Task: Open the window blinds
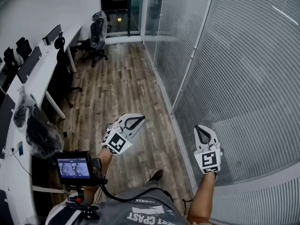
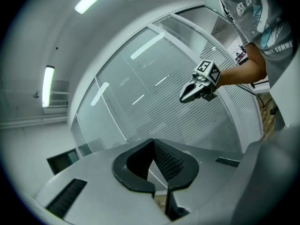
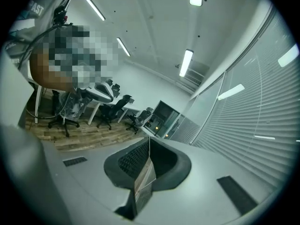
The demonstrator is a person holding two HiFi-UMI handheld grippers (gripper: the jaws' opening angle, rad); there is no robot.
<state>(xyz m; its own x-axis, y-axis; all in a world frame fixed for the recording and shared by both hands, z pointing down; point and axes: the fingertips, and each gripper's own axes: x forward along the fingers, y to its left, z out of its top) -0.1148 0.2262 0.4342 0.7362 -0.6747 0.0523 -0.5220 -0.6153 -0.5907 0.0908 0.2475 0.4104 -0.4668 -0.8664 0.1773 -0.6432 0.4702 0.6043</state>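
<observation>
Closed white slat blinds cover the glass wall along the right of the room. In the head view my left gripper is held over the wooden floor, left of the blinds and apart from them, jaws shut and empty. My right gripper is held up close in front of the lower blinds, its jaws shut with nothing between them. The left gripper view looks at the blinds past its shut jaws and shows the right gripper in front of the slats. In the right gripper view the tips meet, with the blinds to their right.
A long white desk with monitors runs along the left wall, with black office chairs beside it. A dark doorway closes the far end. A small screen hangs at my chest. A wood floor strip lies between desk and blinds.
</observation>
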